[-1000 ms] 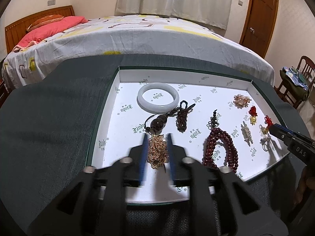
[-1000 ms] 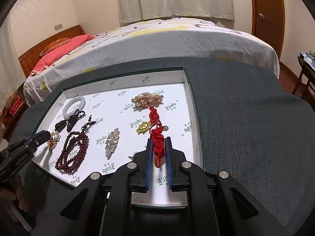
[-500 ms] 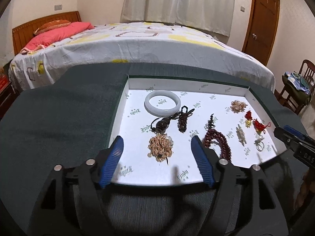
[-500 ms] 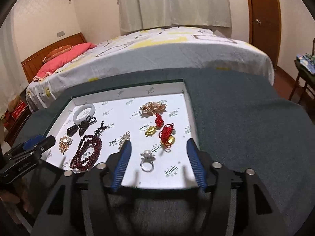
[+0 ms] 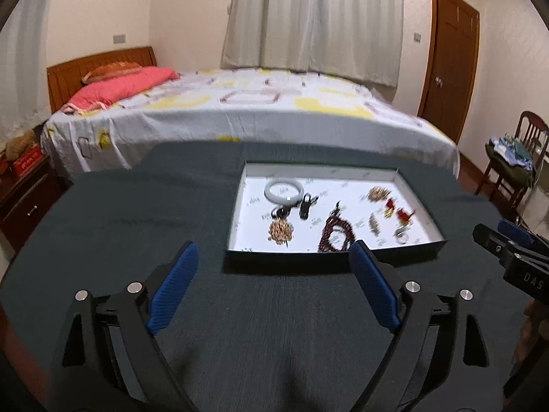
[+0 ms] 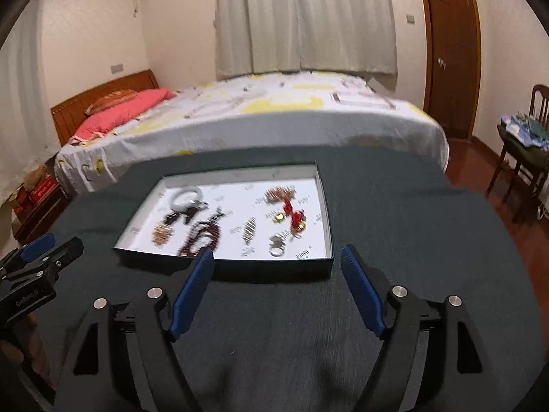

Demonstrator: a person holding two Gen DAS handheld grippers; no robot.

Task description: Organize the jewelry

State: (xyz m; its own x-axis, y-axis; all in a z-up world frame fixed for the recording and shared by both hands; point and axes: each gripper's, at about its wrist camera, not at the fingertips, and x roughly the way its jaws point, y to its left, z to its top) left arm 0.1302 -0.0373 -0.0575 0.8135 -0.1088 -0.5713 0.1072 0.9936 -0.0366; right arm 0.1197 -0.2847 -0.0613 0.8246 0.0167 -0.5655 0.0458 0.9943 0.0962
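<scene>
A shallow white-lined tray (image 5: 319, 171) on the dark table holds the jewelry: a white bangle (image 5: 284, 190), a gold chain cluster (image 5: 280, 230), a dark red bead bracelet (image 5: 334, 237), a red knot charm (image 5: 403, 213) and a ring (image 6: 277, 245). My left gripper (image 5: 273, 246) hovers in front of the tray's near wall, its jaws opening wide with nothing between them. My right gripper (image 6: 277, 250) hovers likewise before the tray's (image 6: 240, 171) near right part, jaws opening and empty. The red knot charm (image 6: 291, 211) lies inside the tray. Both views are motion-blurred.
A dark grey cloth (image 5: 137, 213) covers the table around the tray. Behind it stands a bed (image 5: 240, 113) with a pink pillow. A wooden chair (image 5: 514, 158) with clothes stands at the right, a low wooden cabinet (image 5: 24, 199) at the left.
The left gripper let go of the gold chain cluster and the right let go of the red knot charm. Both opened wide, then drew back and up out of the tray.
</scene>
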